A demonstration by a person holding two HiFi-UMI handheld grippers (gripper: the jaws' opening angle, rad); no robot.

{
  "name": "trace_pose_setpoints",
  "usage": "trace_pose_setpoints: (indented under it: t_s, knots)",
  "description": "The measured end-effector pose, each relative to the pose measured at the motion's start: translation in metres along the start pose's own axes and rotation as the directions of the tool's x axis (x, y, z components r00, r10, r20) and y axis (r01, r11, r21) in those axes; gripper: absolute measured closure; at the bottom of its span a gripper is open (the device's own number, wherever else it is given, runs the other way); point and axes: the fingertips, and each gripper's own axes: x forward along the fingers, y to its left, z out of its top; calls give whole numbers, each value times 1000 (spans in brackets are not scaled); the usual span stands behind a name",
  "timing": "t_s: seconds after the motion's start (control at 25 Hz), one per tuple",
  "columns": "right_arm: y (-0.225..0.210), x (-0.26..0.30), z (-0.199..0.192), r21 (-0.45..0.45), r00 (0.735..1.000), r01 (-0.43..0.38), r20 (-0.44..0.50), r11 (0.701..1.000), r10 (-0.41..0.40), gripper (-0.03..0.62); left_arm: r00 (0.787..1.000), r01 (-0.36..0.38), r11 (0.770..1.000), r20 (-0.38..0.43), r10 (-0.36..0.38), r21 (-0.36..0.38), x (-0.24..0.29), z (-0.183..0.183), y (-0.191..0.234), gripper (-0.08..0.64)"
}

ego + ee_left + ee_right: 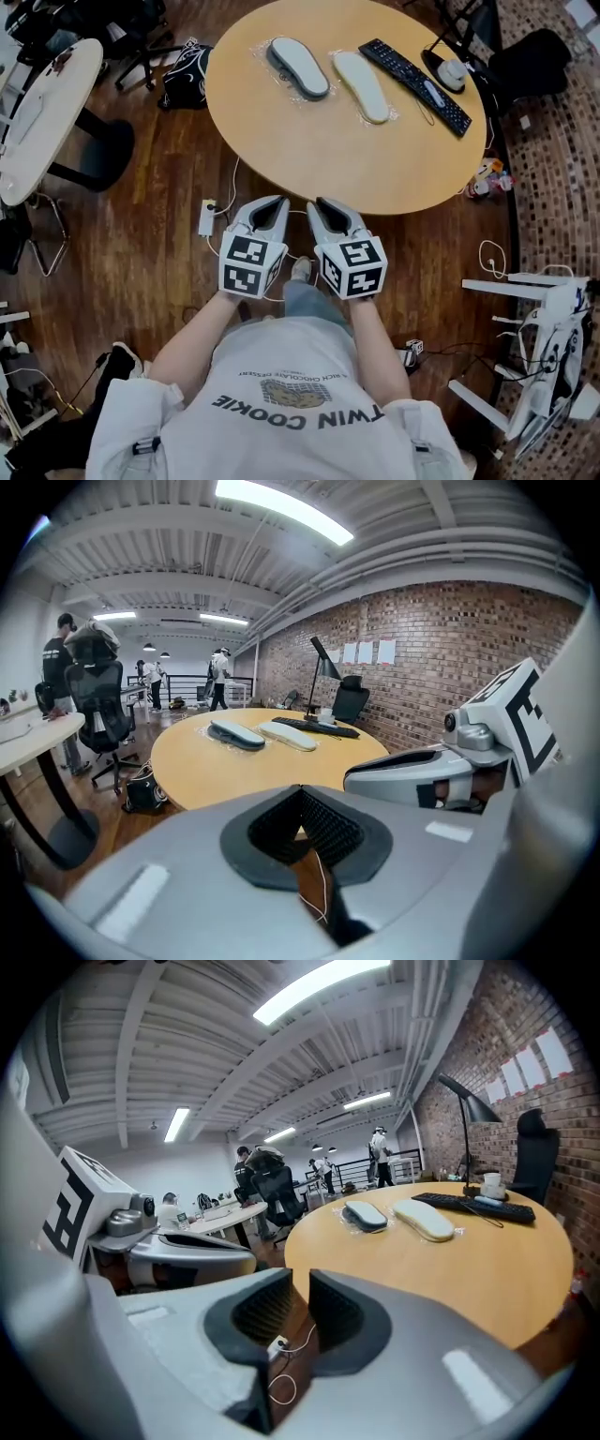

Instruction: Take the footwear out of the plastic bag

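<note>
The wooden floor (141, 234) spreads under and to both sides of the tongs; the round tan surface (319, 159) lies straight ahead of them, its near edge close by their tips in the head view; the person (281, 394), in a pale printed shirt, stands behind the tongs with a forearm reaching to each marker cube

The left tongs (274, 201) and the right tongs (321, 202) are held side by side and close together, both pointing toward the surface and tilted a little downward; the left tongs are pressed together at the tips, with nothing pinched; the right tongs stand slightly spread, a narrow gap between the pads, and only floor and a thin white cable show through it

A desk lamp (466, 1101) rises at the far right of the surface, well ahead of the right tongs; a black keyboard (417, 84) lies slantwise just this side of it; a black bag (183, 75) sits on the floor ahead and left of the left tongs

The grey piece of footwear (300, 67) lies far ahead of the left tongs, and the cream piece of footwear (362, 86) far ahead of the right tongs, the two side by side and well apart from both tongs; crinkled clear plastic (258, 49) shows round each piece; a white power strip (207, 217) lies on the floor just left of the left tongs
</note>
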Motion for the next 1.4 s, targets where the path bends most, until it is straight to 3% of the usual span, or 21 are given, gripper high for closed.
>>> trace_pose_setpoints:
  t_s: [0.28,0.52,0.8,1.4]
  knots:
    - [76,-62,-39,-23,998,61,29,998,-60,561,999,23,1000,39,-23,-8,-89,-50,-33,555]
    - [115,-122,-67,-34,992,123,31,992,-122,574,997,68,997,50,-67,-28,-140,-80,-77,555]
    - [133,-165,-85,-53,989,143,32,988,-142,588,994,89,996,67,-87,-25,-171,-92,-120,555]
    - [148,-263,-105,-70,992,94,95,993,-88,591,993,53,998,107,-50,-19,-224,-97,-219,555]
